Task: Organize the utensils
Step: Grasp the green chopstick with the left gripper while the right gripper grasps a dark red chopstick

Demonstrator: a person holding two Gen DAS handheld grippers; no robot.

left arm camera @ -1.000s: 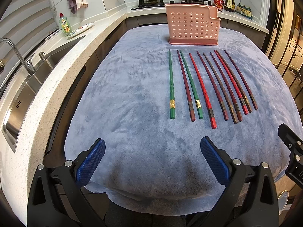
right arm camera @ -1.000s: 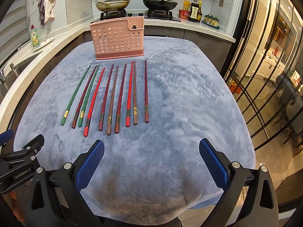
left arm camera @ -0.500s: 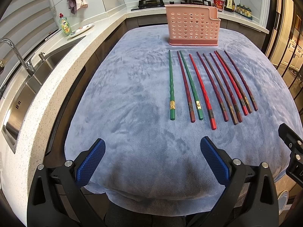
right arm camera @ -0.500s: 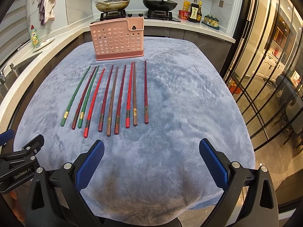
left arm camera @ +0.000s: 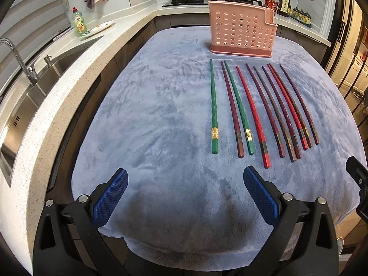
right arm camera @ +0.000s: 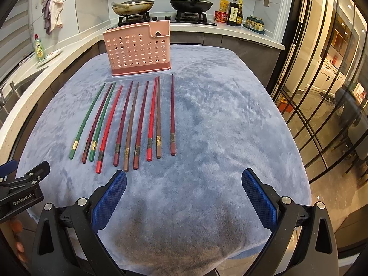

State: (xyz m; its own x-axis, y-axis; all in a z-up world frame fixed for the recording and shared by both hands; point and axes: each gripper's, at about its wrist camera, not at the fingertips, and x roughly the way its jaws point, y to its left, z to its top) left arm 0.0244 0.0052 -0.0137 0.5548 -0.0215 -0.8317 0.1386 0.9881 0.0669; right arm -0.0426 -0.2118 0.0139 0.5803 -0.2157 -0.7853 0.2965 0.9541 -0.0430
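Note:
Several chopsticks lie side by side on a grey-blue cloth point(left arm camera: 149, 119), tips toward a pink perforated holder point(left arm camera: 241, 35) standing upright at the far end. Green chopsticks point(left arm camera: 214, 108) lie at the left of the row, then red point(left arm camera: 253, 115) and dark maroon ones point(left arm camera: 299, 103). In the right wrist view the same row point(right arm camera: 128, 119) and holder point(right arm camera: 138, 48) appear left of centre. My left gripper point(left arm camera: 185, 195) hangs open over the cloth's near edge, nothing between its blue pads. My right gripper point(right arm camera: 184, 195) is open too, just short of the chopstick ends.
A stone counter with a sink point(left arm camera: 20, 105) and tap point(left arm camera: 20, 57) runs along the left. A soap bottle point(left arm camera: 79, 21) and a plate stand on it. Two pans point(right arm camera: 133, 5) sit on the stove behind the holder, sauce bottles point(right arm camera: 233, 12) beside them. Glass doors point(right arm camera: 322, 92) stand at the right.

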